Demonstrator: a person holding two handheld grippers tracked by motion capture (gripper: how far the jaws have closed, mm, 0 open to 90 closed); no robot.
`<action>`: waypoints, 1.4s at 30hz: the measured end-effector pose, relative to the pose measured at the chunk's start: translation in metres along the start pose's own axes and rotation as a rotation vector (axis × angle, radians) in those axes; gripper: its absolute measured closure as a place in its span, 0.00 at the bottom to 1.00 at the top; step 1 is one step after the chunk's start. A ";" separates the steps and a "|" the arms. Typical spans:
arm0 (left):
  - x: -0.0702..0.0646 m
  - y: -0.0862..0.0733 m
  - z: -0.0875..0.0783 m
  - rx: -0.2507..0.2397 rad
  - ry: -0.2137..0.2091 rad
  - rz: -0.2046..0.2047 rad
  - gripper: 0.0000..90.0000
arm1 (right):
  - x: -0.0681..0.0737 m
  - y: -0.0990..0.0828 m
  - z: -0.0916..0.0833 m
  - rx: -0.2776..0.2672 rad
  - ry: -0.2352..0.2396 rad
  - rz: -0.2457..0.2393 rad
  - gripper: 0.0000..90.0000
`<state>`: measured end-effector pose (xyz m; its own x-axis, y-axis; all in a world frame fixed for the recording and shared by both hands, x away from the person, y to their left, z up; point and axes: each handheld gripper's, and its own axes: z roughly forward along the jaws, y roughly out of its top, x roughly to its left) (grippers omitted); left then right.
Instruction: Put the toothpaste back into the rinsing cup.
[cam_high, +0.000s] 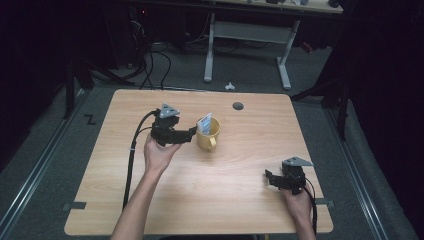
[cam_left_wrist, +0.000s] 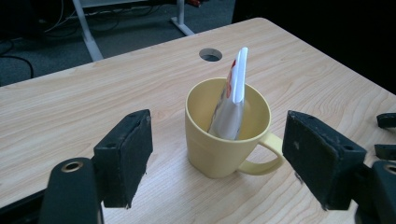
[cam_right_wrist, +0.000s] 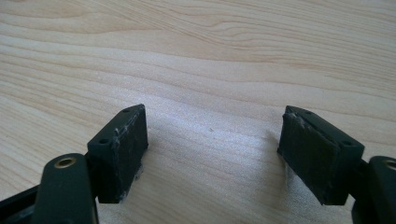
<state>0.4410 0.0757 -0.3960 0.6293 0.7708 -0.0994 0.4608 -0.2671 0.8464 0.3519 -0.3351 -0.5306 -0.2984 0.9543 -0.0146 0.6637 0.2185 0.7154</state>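
Yellow mug (cam_left_wrist: 227, 140), upright on the surface (cam_high: 200, 200), packet (cam_left_wrist: 231, 100) leaned inside; framed by the wide-open left tool (cam_left_wrist: 219, 158), apparently for gripping; right tool (cam_right_wrist: 212, 154) kept wide, empty, well apart.

So there's a pale yellow ceramic mug (cam_left_wrist: 227, 140) standing upright, right in front of the left gripper (cam_left_wrist: 217, 158) and framed by its wide-apart jaws without touching them, handle swung toward the right-hand one. A white plastic sachet with red print (cam_left_wrist: 232, 100) leans inside it, top poking above the rim.
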 end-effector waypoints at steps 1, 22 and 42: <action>0.000 0.000 -0.002 -0.003 -0.001 -0.003 0.28 | 0.000 0.000 0.000 0.001 0.000 0.001 0.26; 0.025 -0.023 -0.035 -0.031 0.058 -0.070 0.25 | 0.000 0.000 0.000 0.000 -0.001 0.001 0.26; 0.033 -0.040 -0.058 -0.051 0.087 -0.087 0.26 | 0.000 0.000 0.000 -0.001 -0.002 0.001 0.26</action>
<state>0.4074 0.1457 -0.4026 0.5305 0.8377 -0.1297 0.4776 -0.1690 0.8622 0.3516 -0.3351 -0.5306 -0.2965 0.9549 -0.0157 0.6635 0.2178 0.7158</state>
